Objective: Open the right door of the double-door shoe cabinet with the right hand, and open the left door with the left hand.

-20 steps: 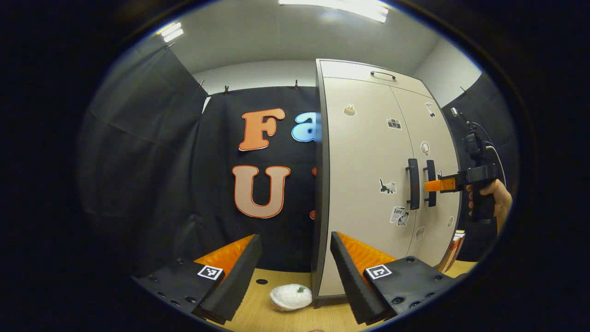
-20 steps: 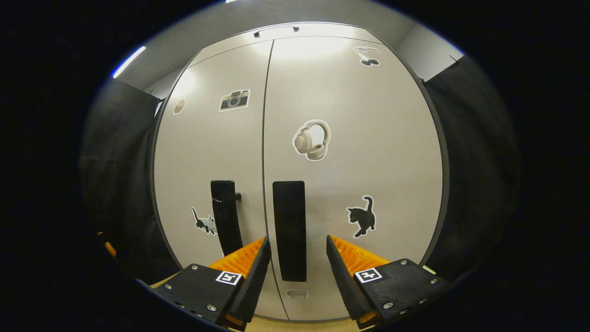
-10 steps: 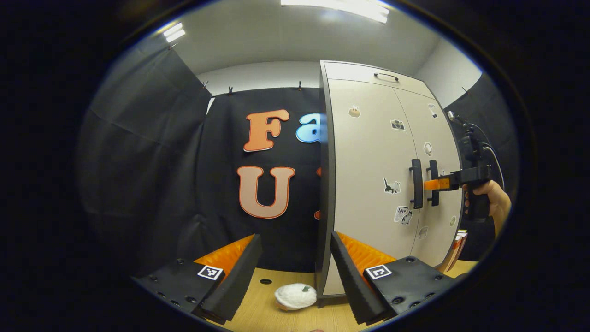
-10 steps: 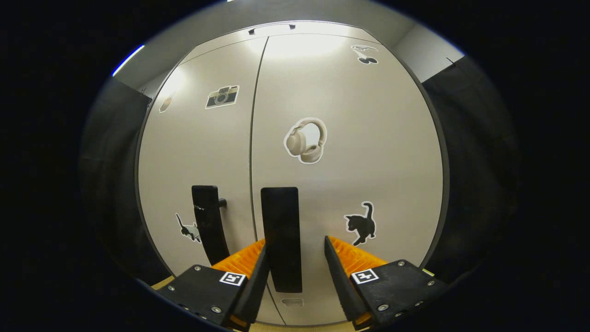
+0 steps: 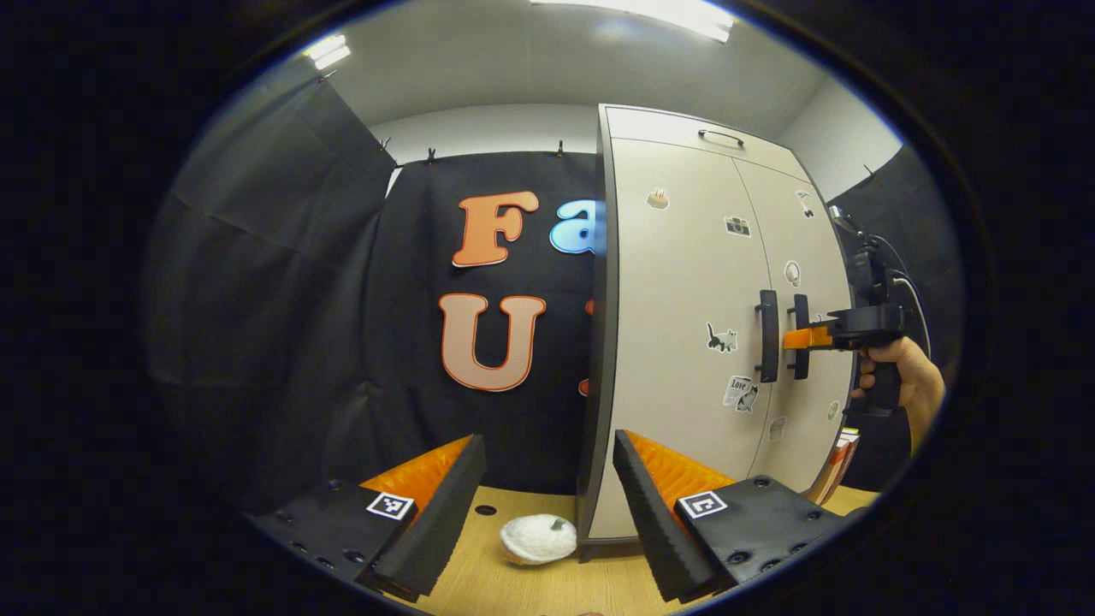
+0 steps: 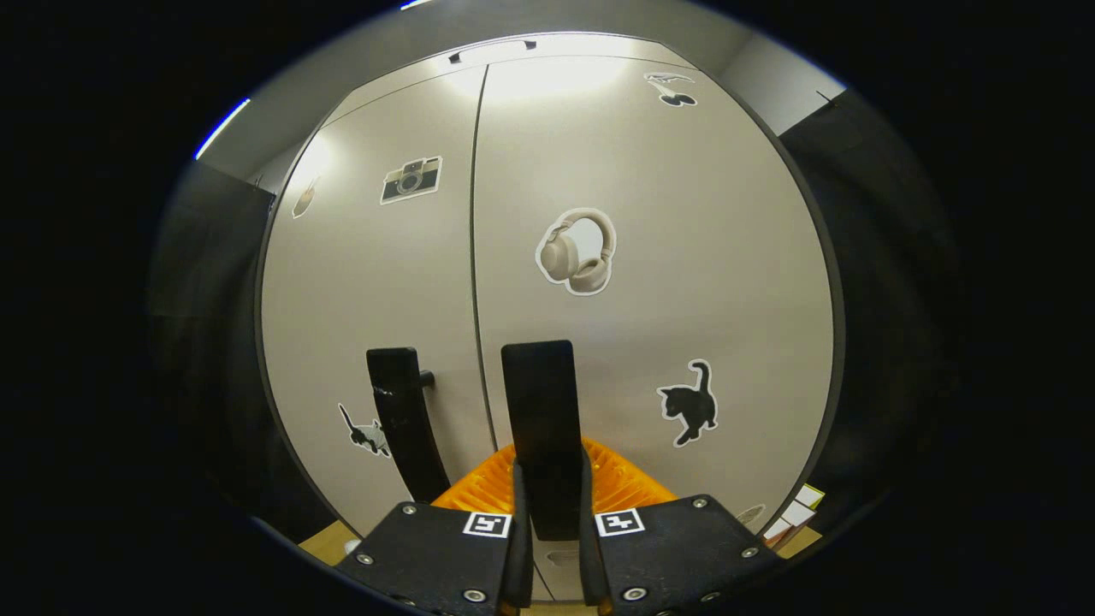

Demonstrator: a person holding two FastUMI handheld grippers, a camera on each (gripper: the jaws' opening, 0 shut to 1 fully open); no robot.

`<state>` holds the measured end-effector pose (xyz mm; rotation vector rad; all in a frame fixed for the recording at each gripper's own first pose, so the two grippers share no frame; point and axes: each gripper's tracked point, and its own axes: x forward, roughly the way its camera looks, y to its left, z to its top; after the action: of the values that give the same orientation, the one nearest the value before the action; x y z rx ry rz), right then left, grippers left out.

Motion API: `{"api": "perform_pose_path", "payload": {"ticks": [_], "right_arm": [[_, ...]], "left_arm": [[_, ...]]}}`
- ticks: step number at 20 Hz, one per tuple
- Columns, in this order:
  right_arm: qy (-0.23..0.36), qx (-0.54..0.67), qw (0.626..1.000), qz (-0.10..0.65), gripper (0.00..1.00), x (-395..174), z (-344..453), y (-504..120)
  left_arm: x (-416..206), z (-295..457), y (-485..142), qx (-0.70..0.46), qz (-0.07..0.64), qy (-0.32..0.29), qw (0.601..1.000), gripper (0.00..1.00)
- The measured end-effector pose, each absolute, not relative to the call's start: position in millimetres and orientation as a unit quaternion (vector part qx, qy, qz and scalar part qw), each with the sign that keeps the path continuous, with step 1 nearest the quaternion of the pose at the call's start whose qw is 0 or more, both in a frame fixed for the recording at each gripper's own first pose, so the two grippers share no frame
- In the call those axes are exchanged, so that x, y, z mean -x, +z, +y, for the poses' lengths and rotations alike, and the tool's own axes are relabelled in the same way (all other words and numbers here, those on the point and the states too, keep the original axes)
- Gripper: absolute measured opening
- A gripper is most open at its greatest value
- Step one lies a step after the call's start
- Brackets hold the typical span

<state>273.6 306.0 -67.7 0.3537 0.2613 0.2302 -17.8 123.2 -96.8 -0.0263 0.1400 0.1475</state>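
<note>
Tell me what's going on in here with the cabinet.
A person is working on a double-door shoe cabinet with a gripper in each hand. The right gripper is shut on the black handle of the right door, though both doors look closed. The left gripper hangs open, off to the cabinet's left side, holding nothing, well away from the left door's handle. A small white object lies on the wooden table by the cabinet's foot.
</note>
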Motion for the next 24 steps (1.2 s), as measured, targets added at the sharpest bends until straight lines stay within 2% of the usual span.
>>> {"api": "perform_pose_path", "payload": {"ticks": [3,14,24], "right_arm": [[0.126,-0.179,0.966,0.137,0.17,-268,305,-66],[0.198,-0.188,0.953,0.134,0.17,-230,287,-53],[0.203,-0.182,0.954,0.122,0.17,-206,241,-50]], "left_arm": [[27,113,-86,0.011,0.063,0.072,0.995,0.96],[35,40,-63,-0.004,0.051,0.025,0.998,0.96],[20,-29,-75,0.004,0.064,-0.028,0.998,0.96]]}}
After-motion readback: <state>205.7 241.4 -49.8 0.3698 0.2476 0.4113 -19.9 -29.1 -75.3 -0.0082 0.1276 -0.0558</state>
